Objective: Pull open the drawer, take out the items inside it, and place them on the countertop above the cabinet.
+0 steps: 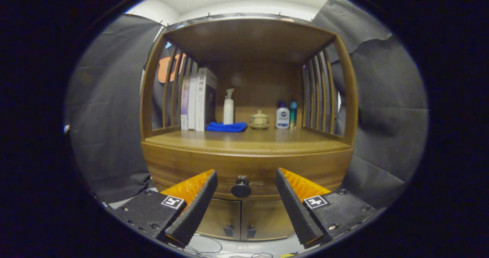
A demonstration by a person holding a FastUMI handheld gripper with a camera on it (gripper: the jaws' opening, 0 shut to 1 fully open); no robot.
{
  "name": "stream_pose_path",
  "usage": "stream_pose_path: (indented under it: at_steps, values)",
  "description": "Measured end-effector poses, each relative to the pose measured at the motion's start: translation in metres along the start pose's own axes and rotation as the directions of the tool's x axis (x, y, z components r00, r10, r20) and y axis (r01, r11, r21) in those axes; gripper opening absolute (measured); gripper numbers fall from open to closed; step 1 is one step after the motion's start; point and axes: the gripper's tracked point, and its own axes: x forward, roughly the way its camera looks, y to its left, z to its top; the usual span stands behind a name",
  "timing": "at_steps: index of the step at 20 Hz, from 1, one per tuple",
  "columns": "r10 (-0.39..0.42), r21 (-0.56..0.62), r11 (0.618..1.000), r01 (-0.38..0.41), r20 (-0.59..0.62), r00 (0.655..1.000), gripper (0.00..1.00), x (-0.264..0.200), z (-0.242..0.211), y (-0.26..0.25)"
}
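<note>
We see the gripper with its fingers spread wide, holding nothing, facing the wooden cabinet. The drawer is closed, and its dark round knob sits between the two fingers, touching neither. Below the knob are two lower doors with small handles. Above the knob, the countertop carries a row of upright books at its left, a folded blue cloth just beside them, a white pump bottle behind the cloth, a small lidded ceramic cup near the middle, and two bottles at the right. The front strip of the countertop, nearest the knob, is bare.
</note>
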Motion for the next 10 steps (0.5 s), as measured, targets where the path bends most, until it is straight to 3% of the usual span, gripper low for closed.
stream_pose_path:
  at_steps: [8,9,10]
  values:
    - [-0.019,0.010,1.000,0.020,-0.109,0.994,0.90,0.058,-0.048,0.004]
    - [-0.021,0.021,1.000,0.023,-0.106,0.994,0.87,0.061,-0.049,0.005]
    - [-0.020,0.033,0.999,0.024,-0.107,0.994,0.77,0.064,-0.048,0.006]
